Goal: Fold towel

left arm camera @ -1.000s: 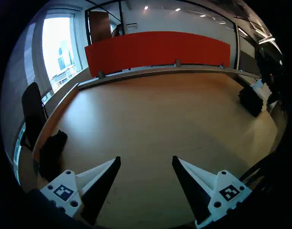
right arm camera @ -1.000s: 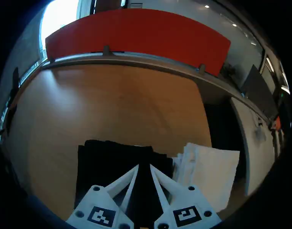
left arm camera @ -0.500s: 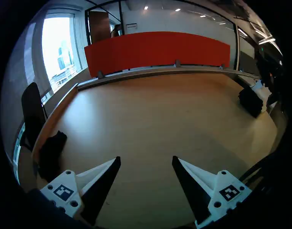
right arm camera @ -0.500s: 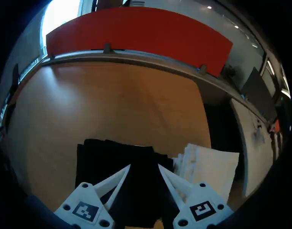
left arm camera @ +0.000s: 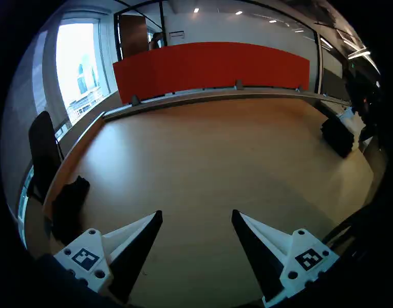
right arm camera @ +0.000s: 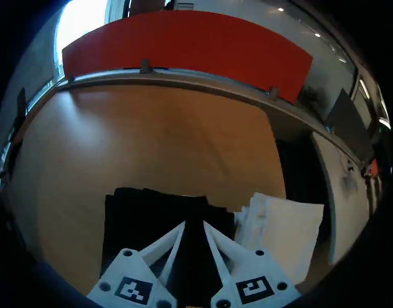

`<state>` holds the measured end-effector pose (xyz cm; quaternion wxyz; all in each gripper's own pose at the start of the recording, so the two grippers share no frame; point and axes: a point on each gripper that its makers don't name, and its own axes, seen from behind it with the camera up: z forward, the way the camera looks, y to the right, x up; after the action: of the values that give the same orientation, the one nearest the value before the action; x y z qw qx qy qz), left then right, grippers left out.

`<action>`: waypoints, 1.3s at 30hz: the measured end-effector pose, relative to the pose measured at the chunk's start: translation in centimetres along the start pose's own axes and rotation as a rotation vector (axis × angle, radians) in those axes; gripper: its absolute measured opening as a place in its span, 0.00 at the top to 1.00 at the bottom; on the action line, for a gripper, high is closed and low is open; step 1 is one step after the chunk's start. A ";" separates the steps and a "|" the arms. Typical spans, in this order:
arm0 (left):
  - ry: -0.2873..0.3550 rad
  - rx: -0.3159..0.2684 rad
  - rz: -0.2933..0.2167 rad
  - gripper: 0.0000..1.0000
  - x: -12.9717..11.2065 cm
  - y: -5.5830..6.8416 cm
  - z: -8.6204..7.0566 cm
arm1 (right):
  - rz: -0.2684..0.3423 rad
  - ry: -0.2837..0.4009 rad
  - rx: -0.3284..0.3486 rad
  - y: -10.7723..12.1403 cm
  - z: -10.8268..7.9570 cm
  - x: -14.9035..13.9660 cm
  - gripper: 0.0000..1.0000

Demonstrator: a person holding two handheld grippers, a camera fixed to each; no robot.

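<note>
A stack of folded black towels point(right arm camera: 145, 215) lies on the wooden table point(right arm camera: 145, 138), close in front of me in the right gripper view. My right gripper point(right arm camera: 193, 226) is low over this stack, its fingers drawn close with black cloth in the narrow gap between them. A pile of folded white towels point(right arm camera: 288, 231) sits just to the right of the black ones. In the left gripper view my left gripper point(left arm camera: 196, 218) stands open above bare table point(left arm camera: 206, 154), nothing between its fingers. Both piles appear far right there, the black towels point(left arm camera: 339, 136) and the white towels point(left arm camera: 353, 119).
A red divider panel point(left arm camera: 211, 64) runs along the table's far edge. A black chair point(left arm camera: 42, 149) and a dark bundle point(left arm camera: 68, 205) sit at the table's left edge. To the right of the table is a dark gap point(right arm camera: 304, 174), then a second desk point(right arm camera: 345, 195).
My right gripper's fingers spread wider half a second ago and have drawn close again over the black towels. My left gripper has stayed still and open.
</note>
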<state>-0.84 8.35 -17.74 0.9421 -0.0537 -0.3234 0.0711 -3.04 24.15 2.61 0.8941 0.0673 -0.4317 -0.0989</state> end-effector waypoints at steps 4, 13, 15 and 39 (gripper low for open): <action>0.002 -0.003 0.002 0.00 0.2 0.1 0.1 | 0.005 0.007 -0.008 0.3 -0.1 0.1 0.97; 0.002 -0.005 0.003 0.00 0.3 0.1 0.2 | 0.007 0.011 -0.029 1.0 -0.4 0.2 0.97; 0.002 -0.004 0.002 0.00 0.3 0.1 0.3 | 0.007 0.011 -0.039 1.3 -0.5 0.2 0.97; 0.001 -0.005 -0.002 0.00 0.1 0.0 0.3 | 0.025 0.021 -0.079 2.2 -1.1 0.5 0.78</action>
<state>-0.96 8.41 -17.52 0.9422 -0.0560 -0.3230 0.0692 -1.66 26.17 2.78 0.9016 0.0276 -0.4189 -0.1038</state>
